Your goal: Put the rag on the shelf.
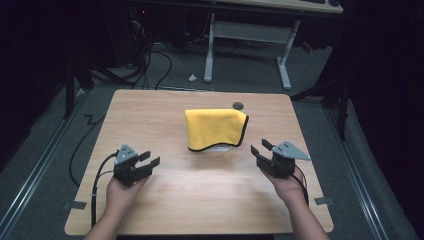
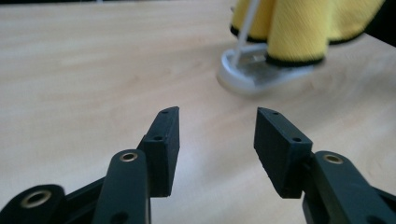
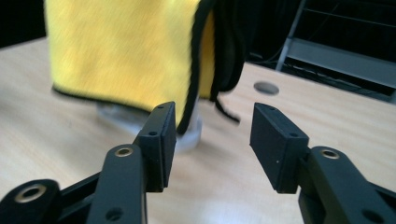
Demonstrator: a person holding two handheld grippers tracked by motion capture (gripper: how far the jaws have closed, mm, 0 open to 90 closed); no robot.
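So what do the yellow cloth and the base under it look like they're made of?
Cloth: soft fabric, probably microfibre, going by its fuzzy matte nap and stitched black edging. Base: probably translucent plastic, pale and slightly glossy; too blurred to be sure.

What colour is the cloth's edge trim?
Black, on the yellow cloth; the trim shows best in the right gripper view.

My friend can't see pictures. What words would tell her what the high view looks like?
A yellow cloth with a dark edge hangs over a small clear stand in the middle of a wooden table. Nearer the camera, a person's hands hold two black grippers, the left gripper and right gripper, both open and pointing toward the cloth. The room behind is dark.
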